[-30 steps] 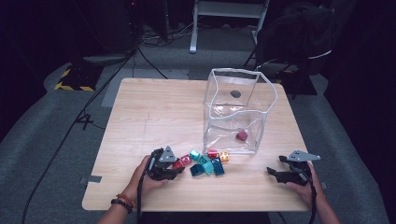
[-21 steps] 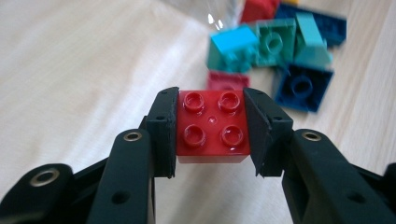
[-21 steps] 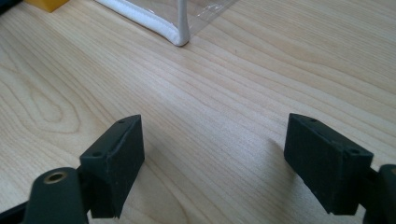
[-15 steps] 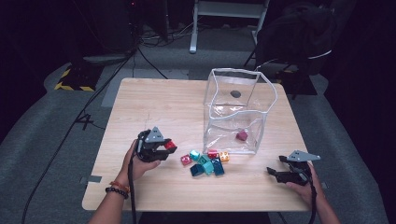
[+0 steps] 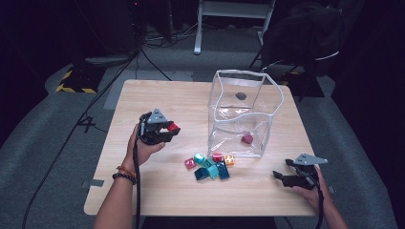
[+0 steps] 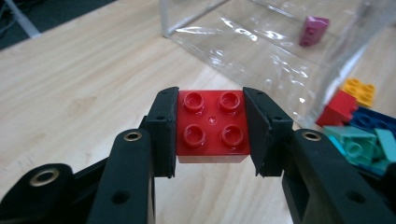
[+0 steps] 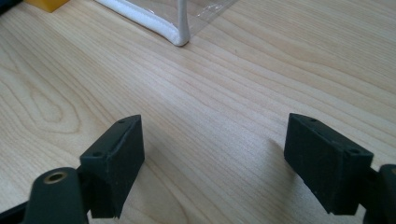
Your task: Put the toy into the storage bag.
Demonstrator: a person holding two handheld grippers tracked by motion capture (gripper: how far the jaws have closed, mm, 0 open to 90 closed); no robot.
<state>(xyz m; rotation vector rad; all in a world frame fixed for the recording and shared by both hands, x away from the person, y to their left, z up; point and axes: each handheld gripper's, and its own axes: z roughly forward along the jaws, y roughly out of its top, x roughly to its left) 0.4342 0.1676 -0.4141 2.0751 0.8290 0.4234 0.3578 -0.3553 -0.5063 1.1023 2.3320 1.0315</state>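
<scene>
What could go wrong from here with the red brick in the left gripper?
The left gripper pinches the red brick only by two smooth sides, so it might slip out. The clear container has tall, flexible walls; the brick could clip the rim and land among the loose bricks beside it.

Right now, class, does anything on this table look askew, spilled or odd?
Little stands out. The clear bag stands upright, its soft walls slightly buckled. The loose bricks lie in a jumbled pile at its foot, some tipped on their sides.
</scene>
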